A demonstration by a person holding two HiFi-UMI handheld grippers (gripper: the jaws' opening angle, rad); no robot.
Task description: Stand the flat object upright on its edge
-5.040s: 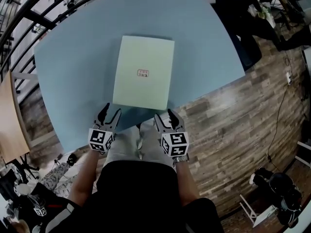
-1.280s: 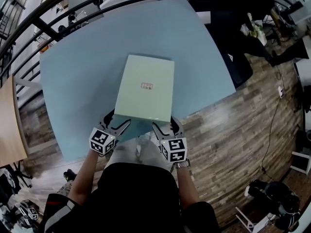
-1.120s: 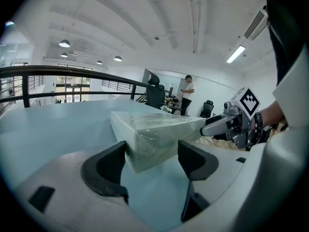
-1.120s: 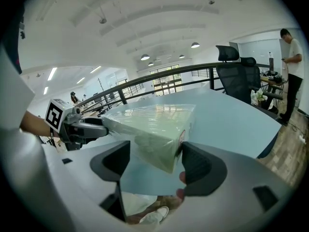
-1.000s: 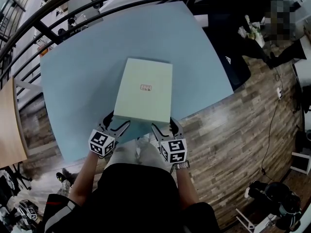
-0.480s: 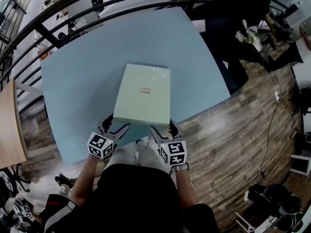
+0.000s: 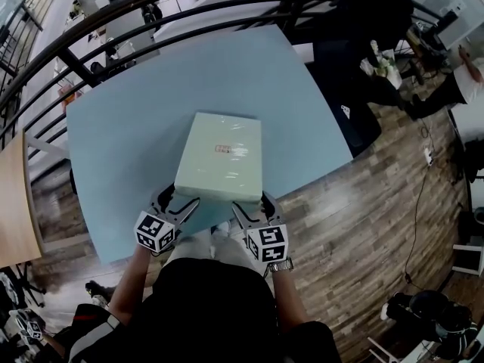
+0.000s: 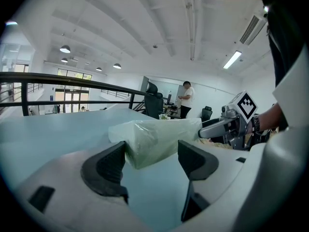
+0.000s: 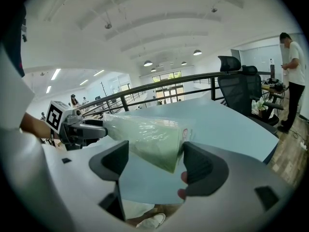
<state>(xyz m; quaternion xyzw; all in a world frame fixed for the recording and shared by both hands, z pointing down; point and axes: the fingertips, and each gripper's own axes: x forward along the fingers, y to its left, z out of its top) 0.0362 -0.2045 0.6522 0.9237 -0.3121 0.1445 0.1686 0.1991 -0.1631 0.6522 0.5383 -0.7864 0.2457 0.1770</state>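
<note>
Left gripper (image 7: 176, 200): jaws spread, near-left corner of the pale green wrapped box (image 7: 219, 157) sitting loose between them. Box lies on the blue table (image 7: 121, 119), near edge tilted up. Right gripper (image 7: 251, 203): jaws have just been opening, near-right corner between them, unclamped.

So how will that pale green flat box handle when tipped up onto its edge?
Likely stiff: the box shows a straight near edge, raised off the table. Its glossy film wrap looks slippery. Thin, so probably tippy upright.
</note>
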